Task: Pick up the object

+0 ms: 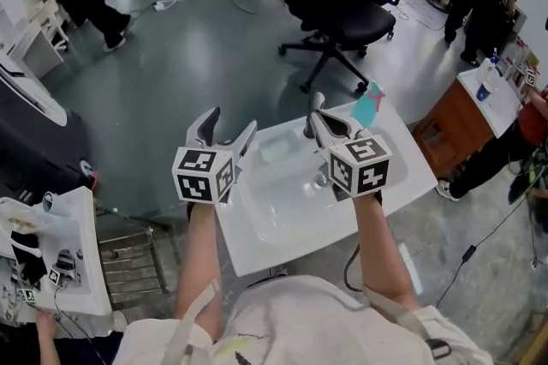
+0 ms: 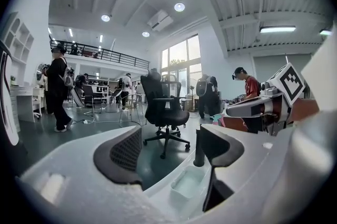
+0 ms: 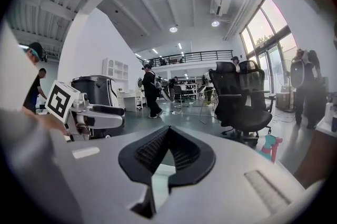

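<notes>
**Two grippers up, nothing in hand yet**

Nearest, find the left gripper (image 1: 231, 123) with fingers spread wide and nothing between them. Beside it, find the right gripper (image 1: 318, 118) with fingers pressed together at the tips, equally empty. Below both, see the white counter (image 1: 402, 175). Just past the left fingers, note a shallow clear tray (image 1: 278, 147) lying flat on it. At the far corner, spot a teal-and-pink object (image 1: 369, 106) standing upright, well apart from the tray. Cannot tell from the task sentence which to take; probably the tray, as the closer one.

To take it well, lower the left gripper steeply. Set one finger outside a rim wall and one inside, then close gently, wary of flexing thin plastic or sliding it across the smooth top. For the upright piece instead, spread the right fingers first and come in from the side to avoid tipping it.

Farther off, see a black office chair (image 1: 338, 3) on grey floor. Can read no brand or lettering anywhere, only black-and-white square markers on the cubes (image 1: 204, 175).
</notes>
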Demonstrator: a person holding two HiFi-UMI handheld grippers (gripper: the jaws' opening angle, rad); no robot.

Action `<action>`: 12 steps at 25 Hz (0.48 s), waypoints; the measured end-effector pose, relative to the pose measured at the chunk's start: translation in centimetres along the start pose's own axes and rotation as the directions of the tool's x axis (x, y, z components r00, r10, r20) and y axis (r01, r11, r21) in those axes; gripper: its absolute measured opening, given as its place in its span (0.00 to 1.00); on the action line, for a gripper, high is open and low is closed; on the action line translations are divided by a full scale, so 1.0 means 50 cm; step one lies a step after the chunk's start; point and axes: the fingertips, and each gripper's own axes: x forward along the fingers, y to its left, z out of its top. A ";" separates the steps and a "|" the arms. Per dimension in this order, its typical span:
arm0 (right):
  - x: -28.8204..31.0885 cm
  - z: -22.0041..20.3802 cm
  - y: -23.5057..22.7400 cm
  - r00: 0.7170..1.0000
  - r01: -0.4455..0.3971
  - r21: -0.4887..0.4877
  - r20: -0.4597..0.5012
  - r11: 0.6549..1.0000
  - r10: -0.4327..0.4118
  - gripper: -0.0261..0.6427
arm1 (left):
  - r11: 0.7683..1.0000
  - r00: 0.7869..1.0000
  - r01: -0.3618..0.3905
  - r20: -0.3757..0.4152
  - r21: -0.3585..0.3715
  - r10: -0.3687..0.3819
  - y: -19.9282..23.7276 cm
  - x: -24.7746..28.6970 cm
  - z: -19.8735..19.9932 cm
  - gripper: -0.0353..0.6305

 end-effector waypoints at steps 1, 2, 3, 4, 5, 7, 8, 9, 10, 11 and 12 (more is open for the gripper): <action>0.007 0.003 -0.001 1.000 0.002 -0.001 0.000 1.000 -0.002 0.04 | 1.000 1.000 0.001 0.001 0.001 -0.001 0.006 0.004 0.001 0.59; 0.014 0.005 -0.002 1.000 0.002 -0.002 -0.001 1.000 -0.002 0.04 | 1.000 1.000 0.002 0.003 0.001 -0.002 0.012 0.008 0.003 0.59; 0.020 0.006 -0.002 1.000 0.003 -0.005 -0.002 1.000 -0.003 0.04 | 1.000 1.000 0.002 0.005 -0.001 -0.002 0.017 0.010 0.003 0.59; 0.025 0.006 -0.001 1.000 0.003 -0.007 -0.004 1.000 -0.003 0.04 | 1.000 1.000 0.001 0.006 -0.003 -0.001 0.021 0.011 0.002 0.59; 0.029 0.007 0.000 1.000 0.002 -0.009 -0.006 1.000 -0.002 0.04 | 1.000 1.000 0.001 0.005 -0.003 -0.001 0.024 0.011 0.000 0.59; 0.035 0.007 0.004 1.000 -0.002 -0.011 -0.007 1.000 0.001 0.04 | 1.000 1.000 -0.001 0.002 -0.002 0.001 0.029 0.010 -0.004 0.59; 0.036 0.008 0.005 1.000 -0.004 -0.011 -0.007 1.000 0.004 0.04 | 1.000 1.000 -0.002 0.002 -0.004 0.002 0.029 0.010 -0.006 0.59; 0.038 0.008 0.005 1.000 -0.006 -0.012 -0.007 1.000 0.006 0.04 | 1.000 1.000 -0.002 0.002 -0.005 0.002 0.029 0.010 -0.007 0.59; 0.038 0.008 0.004 1.000 -0.007 -0.012 -0.006 1.000 0.007 0.04 | 1.000 1.000 -0.002 0.001 -0.005 0.002 0.029 0.011 -0.007 0.59; 0.038 0.009 0.003 1.000 -0.009 -0.013 -0.005 1.000 0.009 0.04 | 1.000 1.000 -0.004 0.000 -0.004 0.004 0.029 0.012 -0.006 0.59; 0.038 0.010 0.002 1.000 -0.011 -0.014 -0.004 1.000 0.011 0.04 | 1.000 1.000 -0.008 0.001 -0.001 0.008 0.029 0.013 -0.004 0.59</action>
